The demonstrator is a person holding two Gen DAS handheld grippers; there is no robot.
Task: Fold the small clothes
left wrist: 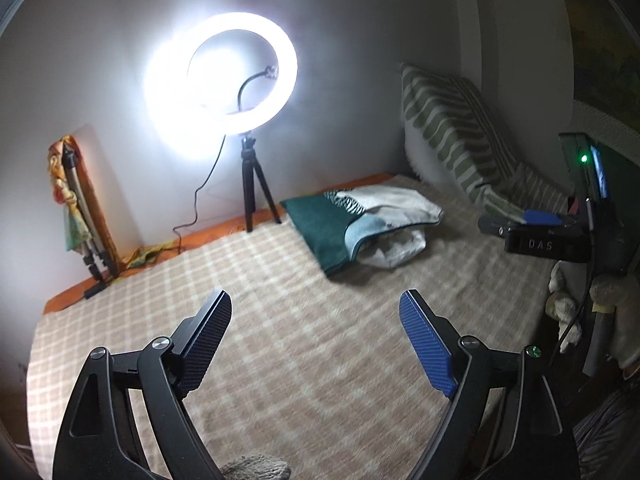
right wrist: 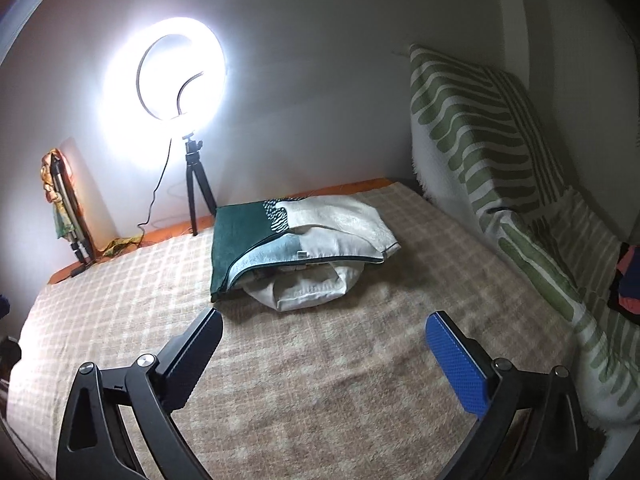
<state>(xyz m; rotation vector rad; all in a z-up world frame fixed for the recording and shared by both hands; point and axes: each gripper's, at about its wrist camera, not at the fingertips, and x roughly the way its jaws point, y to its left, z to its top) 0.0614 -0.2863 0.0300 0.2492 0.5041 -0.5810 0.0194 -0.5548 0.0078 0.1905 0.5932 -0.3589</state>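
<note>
Nearest the lens in the left wrist view: my left gripper (left wrist: 316, 340), lower centre of frame, jaws spread wide, nothing between them. In the right wrist view my right gripper (right wrist: 324, 356) sits the same way, lower centre, wide and empty. Both hang over the checked blanket (right wrist: 320, 360), not visibly touching it.

The clothes (right wrist: 296, 248) lie mid-frame, beyond both grippers: 1 dark green and cream patterned piece (right wrist: 248, 240) lying fairly flat on top, and 1 whitish piece (right wrist: 304, 288) bunched under its near edge. In the left view the same pile (left wrist: 360, 228) sits right of centre, with the right gripper's body (left wrist: 540, 236) at the right edge.

Judgement: the top piece's flat lie fits either a garment already folded and set down, or one merely laid over the other. I cannot tell which. The whitish one looks crumpled, so some folding likely remains.

Notes for a clean fold: grip hems or corners only, 1 layer at a time, since soft cloth will drag its neighbour. Keep both grippers level so an edge lifts straight. Smooth it on the blanket's bare area in the lower half of frame.

Background: ring light (right wrist: 176, 68) on a tripod (right wrist: 196, 188) in the upper left, striped cushion (right wrist: 480, 128) at the right. Glare washes out detail nearby.
</note>
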